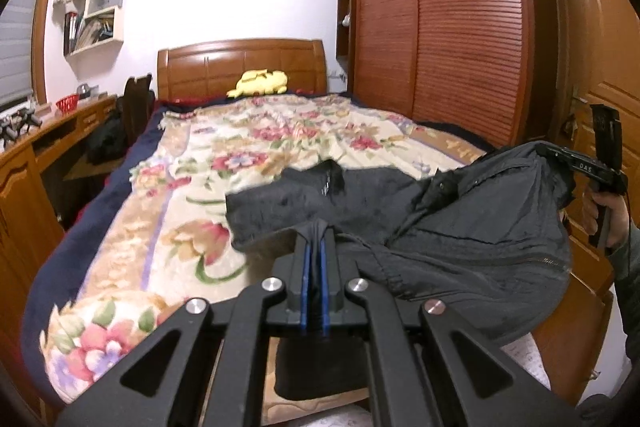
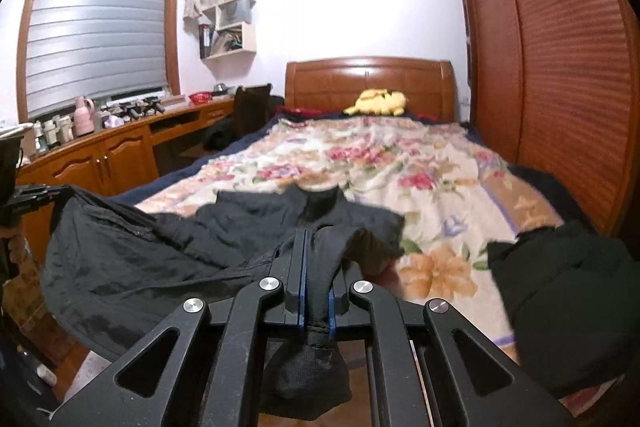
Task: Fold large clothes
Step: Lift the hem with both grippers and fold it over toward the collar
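Note:
A large black jacket [image 1: 460, 219] hangs stretched between my two grippers over the foot of the bed, its far part resting on the floral blanket [image 1: 248, 147]. My left gripper [image 1: 316, 231] is shut on a bunched edge of the jacket. My right gripper [image 2: 316, 239] is shut on another edge of the jacket [image 2: 152, 259], with cloth hanging down below its jaws. The right gripper also shows in the left wrist view [image 1: 560, 153], at the far right, held by a hand, with the jacket pinched in it.
A second dark garment [image 2: 568, 291] lies on the bed's near right corner. A yellow plush toy [image 1: 260, 83] sits at the wooden headboard [image 1: 240, 67]. A wardrobe [image 1: 440, 35] stands along the right, a desk [image 2: 120, 147] with a chair along the left.

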`<control>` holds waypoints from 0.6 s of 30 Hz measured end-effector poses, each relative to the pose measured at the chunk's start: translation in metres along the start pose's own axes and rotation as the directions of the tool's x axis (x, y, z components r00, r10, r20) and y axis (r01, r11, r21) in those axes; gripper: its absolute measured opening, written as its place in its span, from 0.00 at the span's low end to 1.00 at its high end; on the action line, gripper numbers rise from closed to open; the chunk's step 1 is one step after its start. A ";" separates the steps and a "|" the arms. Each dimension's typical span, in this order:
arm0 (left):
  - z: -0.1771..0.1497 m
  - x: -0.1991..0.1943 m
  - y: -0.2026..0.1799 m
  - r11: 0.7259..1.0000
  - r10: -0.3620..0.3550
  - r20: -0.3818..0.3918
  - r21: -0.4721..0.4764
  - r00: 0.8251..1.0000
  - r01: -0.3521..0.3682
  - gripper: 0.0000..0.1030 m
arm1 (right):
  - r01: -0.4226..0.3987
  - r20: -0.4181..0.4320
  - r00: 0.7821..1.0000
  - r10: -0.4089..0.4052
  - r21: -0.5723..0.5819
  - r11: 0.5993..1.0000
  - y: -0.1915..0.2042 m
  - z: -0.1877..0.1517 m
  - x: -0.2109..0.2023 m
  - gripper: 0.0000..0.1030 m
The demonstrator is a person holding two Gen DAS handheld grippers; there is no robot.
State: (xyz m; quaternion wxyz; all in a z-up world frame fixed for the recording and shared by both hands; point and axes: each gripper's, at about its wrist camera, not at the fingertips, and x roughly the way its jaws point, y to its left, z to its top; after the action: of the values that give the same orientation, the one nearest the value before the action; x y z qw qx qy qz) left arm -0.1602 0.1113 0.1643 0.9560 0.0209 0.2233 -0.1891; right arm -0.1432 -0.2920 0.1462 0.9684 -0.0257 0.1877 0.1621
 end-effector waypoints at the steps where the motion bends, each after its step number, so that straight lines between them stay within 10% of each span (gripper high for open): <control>1: 0.004 -0.006 -0.002 1.000 -0.002 0.008 0.003 1.000 0.002 0.00 | -0.004 0.012 1.000 0.004 -0.004 1.000 0.001 0.004 -0.005 0.04; 9: 0.027 -0.009 0.012 0.999 0.030 0.020 0.012 0.999 -0.030 0.00 | -0.029 0.086 0.996 0.032 -0.032 0.999 0.009 0.030 -0.019 0.04; 18: 0.013 0.107 0.063 0.992 0.104 -0.142 -0.054 0.984 -0.112 0.00 | 0.048 -0.087 0.995 -0.047 0.011 0.999 -0.025 0.023 0.106 0.04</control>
State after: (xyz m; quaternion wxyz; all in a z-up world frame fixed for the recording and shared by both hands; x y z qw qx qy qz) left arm -0.0429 0.1305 0.1268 0.9472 0.0167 0.2935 -0.1282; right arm -0.0337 -0.2807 0.1278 0.9631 -0.0308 0.2300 0.1365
